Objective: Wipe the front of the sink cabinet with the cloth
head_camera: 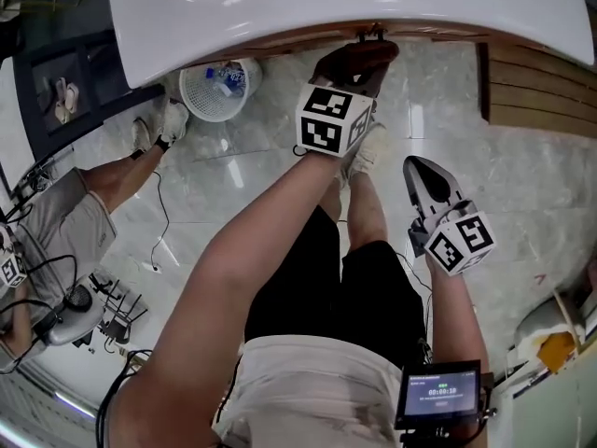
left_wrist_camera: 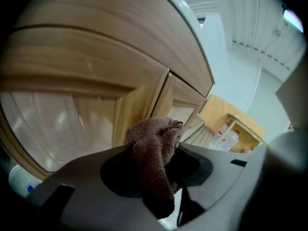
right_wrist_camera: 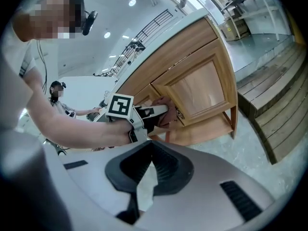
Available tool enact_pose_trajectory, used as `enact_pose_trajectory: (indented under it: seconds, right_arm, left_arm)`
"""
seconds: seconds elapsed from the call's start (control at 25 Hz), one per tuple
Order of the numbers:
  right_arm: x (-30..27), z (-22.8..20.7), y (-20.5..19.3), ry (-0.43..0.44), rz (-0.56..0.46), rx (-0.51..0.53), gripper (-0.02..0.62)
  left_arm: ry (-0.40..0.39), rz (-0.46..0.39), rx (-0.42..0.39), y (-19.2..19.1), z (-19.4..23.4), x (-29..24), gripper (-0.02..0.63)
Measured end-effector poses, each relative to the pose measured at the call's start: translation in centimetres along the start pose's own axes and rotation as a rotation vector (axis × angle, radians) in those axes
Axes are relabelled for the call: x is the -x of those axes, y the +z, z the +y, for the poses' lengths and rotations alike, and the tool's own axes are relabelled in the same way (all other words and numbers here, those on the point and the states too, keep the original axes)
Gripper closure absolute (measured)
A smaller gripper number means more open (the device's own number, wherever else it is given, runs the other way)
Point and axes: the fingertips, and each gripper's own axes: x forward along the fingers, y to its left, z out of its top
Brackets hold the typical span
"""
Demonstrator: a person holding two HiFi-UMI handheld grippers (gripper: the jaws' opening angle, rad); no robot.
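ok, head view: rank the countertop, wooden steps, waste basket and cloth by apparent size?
1. White countertop, by far the largest.
2. Wooden steps.
3. Waste basket and brown cloth look about alike, so they are not ranked. The cloth is likely nearer the camera.

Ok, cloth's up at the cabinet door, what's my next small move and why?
Probably sweep the left gripper sideways across the cabinet door: its jaws are shut on the cloth, which sits at the door's edge, with the whole panel beside it.
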Motion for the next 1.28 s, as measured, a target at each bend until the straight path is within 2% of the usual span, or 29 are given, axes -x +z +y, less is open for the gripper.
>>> enact_pose_trajectory:
  seconds: [0.24,0.36,0.52,0.64,0.76,1.0,1.28]
  right_arm:
    - [1.0,2.4,0.7,-0.017,-0.041,0.018,0.583]
    - [1.4,3.8,0.6,-0.027,-0.053,0.015,0.583]
    - [1.5,5.0,0.9,-0.041,-0.080,0.022,0.583]
    - [1.5,6.1,1.0,-0.034,-0.098,0.033,0.583]
    - [1.1,6.6,1.1,-0.028,-0.091,0.035,0.583]
    - [0.6,5.2,2.4,0.016,-0.089,0.026,0.583]
    - [3.5,0.4,3.4,0.035,-0.037,0.033,0.583]
  left_arm:
    - [-0.040,-0.061,0.012,4.8,-2.8,2.9,0.428]
    - [-0.027,-0.081,0.029,6.4,-3.3,4.1,0.428]
    - [-0.001,-0.065,0.048,7.7,-2.4,4.5,0.428]
    - [0.000,-0.041,0.024,7.9,-2.3,5.1,0.428]
    - [-0.006,-0.036,0.043,7.9,-2.5,5.4,0.428]
    - [0.009,-0.018,0.052,8.3,-2.9,4.7,0.428]
    - [0.047,-0.007,0.062,8.8,-5.0,2.5,0.428]
